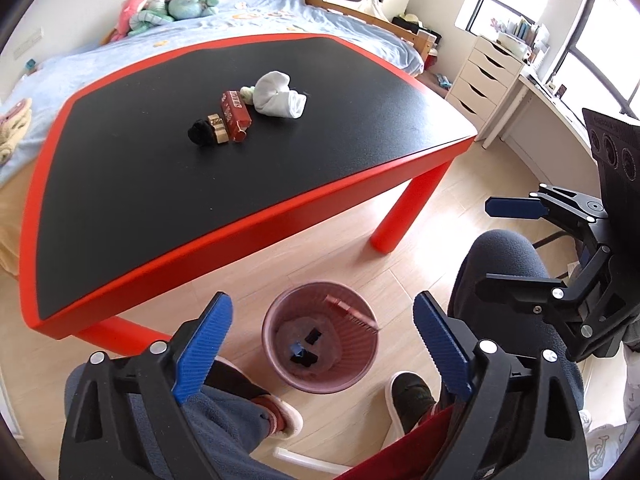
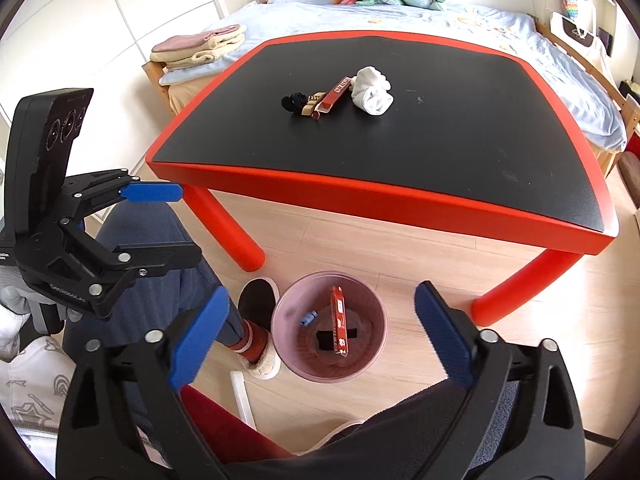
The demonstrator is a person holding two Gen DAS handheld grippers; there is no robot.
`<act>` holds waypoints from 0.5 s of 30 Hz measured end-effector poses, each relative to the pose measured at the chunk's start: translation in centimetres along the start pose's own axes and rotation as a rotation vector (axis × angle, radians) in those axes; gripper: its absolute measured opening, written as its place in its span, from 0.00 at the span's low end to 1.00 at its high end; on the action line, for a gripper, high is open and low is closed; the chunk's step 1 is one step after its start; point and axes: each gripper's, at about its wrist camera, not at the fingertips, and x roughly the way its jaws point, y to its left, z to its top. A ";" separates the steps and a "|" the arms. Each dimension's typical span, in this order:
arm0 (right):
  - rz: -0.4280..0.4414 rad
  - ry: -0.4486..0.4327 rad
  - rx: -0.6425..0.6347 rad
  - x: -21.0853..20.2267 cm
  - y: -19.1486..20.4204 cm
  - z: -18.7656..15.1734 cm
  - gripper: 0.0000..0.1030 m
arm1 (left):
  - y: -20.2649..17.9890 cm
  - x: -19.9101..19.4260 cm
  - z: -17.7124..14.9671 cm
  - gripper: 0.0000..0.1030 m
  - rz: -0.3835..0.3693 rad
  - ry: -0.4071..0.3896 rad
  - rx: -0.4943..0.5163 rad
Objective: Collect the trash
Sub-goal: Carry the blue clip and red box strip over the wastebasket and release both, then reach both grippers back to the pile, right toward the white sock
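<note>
A pink waste bin (image 1: 272,354) (image 2: 286,320) stands on the floor in front of the table. Inside it lie a red box (image 2: 339,320) (image 1: 352,314) and a small blue scrap (image 2: 309,318). My left gripper (image 1: 323,304) (image 2: 176,224) hangs open above the bin with nothing between its fingers. My right gripper (image 2: 323,292) (image 1: 500,244) is open and empty beside it. On the black table top (image 1: 160,200) (image 2: 400,152) sit a red carton (image 1: 235,116) (image 2: 334,96), a small tan box (image 1: 218,130), a black bundle (image 1: 200,132) (image 2: 292,102) and a rolled white cloth (image 1: 280,96) (image 2: 372,90).
A person's knees and slippered feet (image 1: 280,416) (image 2: 258,304) flank the bin. Red table legs (image 1: 404,216) (image 2: 224,232) stand close behind it. A white tube (image 2: 242,396) lies on the floor. Behind the table is a bed (image 1: 280,12); white drawers (image 1: 484,80) stand at the right.
</note>
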 end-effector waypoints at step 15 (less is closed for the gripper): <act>0.009 0.018 0.026 0.7 -0.1 -0.2 0.97 | 1.3 -0.1 0.0 0.92 0.000 0.014 -0.056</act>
